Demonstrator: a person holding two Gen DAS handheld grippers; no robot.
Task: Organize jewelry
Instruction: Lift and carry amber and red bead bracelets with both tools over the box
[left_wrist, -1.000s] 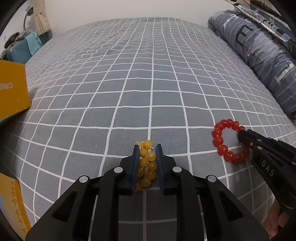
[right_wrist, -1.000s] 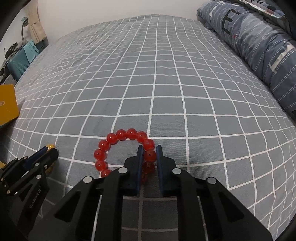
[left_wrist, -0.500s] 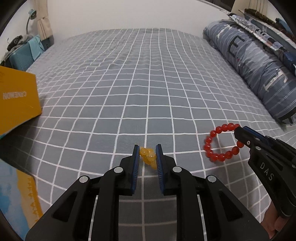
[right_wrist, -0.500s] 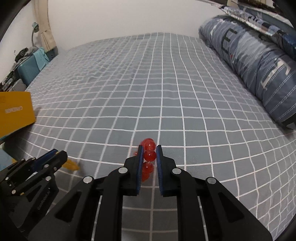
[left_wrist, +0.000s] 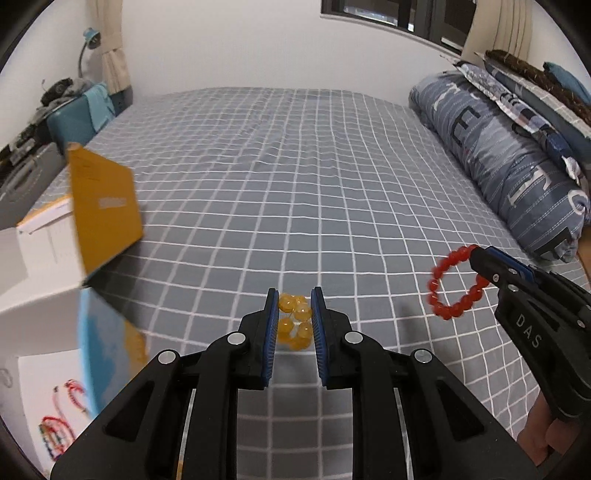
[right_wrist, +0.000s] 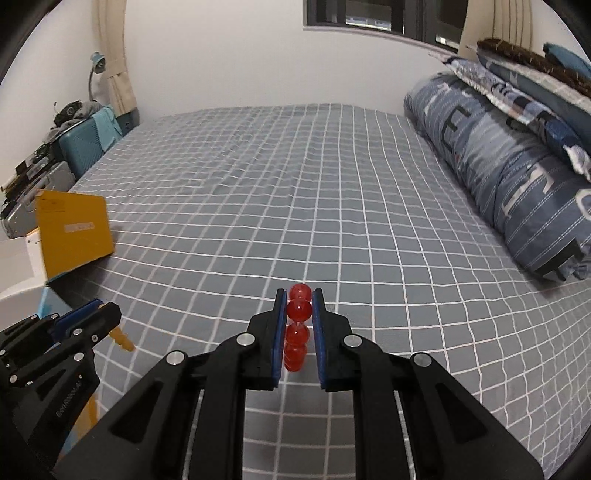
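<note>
your left gripper (left_wrist: 293, 321) is clamped on the yellow bead bracelet (left_wrist: 294, 320), the beads bunched between the blue pads and held up in the air above the grey checked bedsheet (left_wrist: 295, 184). your right gripper (right_wrist: 299, 325) is pinched on the red bead bracelet (right_wrist: 297, 326), one bead squeezed between the pads with the rest of the loop hanging below; from the left camera that red ring (left_wrist: 456, 284) dangles open off the right gripper's tip, clear of the sheet. off to your left sits the box with the yellow lid (left_wrist: 103, 206) flipped up, and some red corded pieces (left_wrist: 62, 424) lie inside on its white floor, blurred. the rolled blue quilt (right_wrist: 509, 184) lies along the right side.
</note>
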